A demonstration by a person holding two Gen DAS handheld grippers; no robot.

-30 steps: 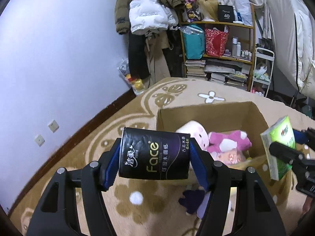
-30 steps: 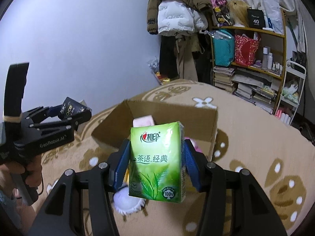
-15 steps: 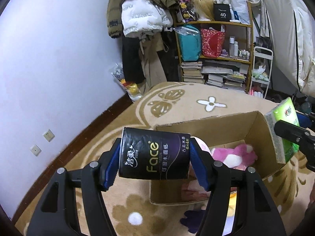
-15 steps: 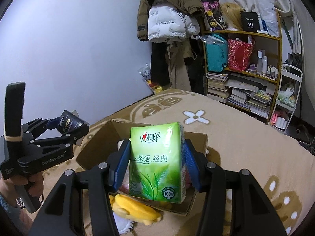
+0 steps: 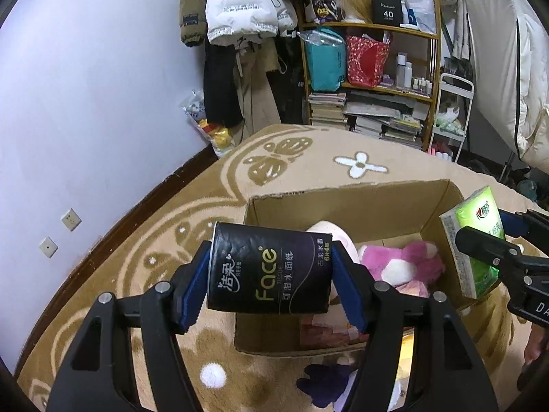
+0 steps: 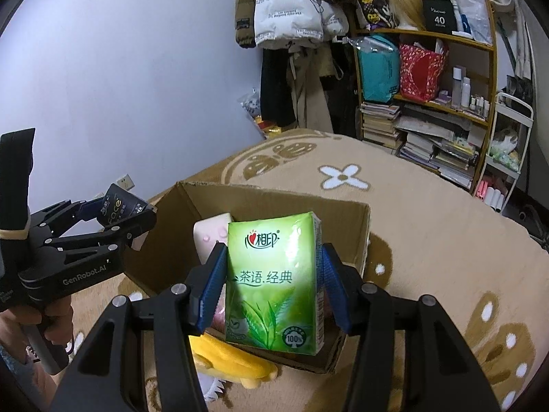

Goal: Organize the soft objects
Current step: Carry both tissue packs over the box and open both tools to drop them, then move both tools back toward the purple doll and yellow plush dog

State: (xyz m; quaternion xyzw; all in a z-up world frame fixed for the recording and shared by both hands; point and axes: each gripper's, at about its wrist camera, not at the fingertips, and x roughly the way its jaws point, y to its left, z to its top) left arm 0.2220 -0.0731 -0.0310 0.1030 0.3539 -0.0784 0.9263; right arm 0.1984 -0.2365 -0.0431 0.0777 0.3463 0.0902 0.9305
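Observation:
My left gripper (image 5: 271, 271) is shut on a black "Face" tissue roll (image 5: 269, 276), held above the near left corner of an open cardboard box (image 5: 346, 202). My right gripper (image 6: 272, 281) is shut on a green tissue pack (image 6: 274, 283), held over the box's near right side; the pack also shows in the left wrist view (image 5: 475, 240). Inside the box lie a pink plush toy (image 5: 401, 266) and a pale pink plush (image 5: 329, 233). The left gripper shows in the right wrist view (image 6: 127, 218).
The box stands on a tan patterned carpet (image 5: 291, 158). A yellow plush (image 6: 230, 360) and a purple plush (image 5: 322, 381) lie on the carpet by the box's near side. A bookshelf (image 5: 374, 79) and hanging coats (image 5: 240, 17) stand at the far wall.
Both grippers have risen and drawn back a little from the box, still holding their tissue items. The box now sits lower and farther in both views.

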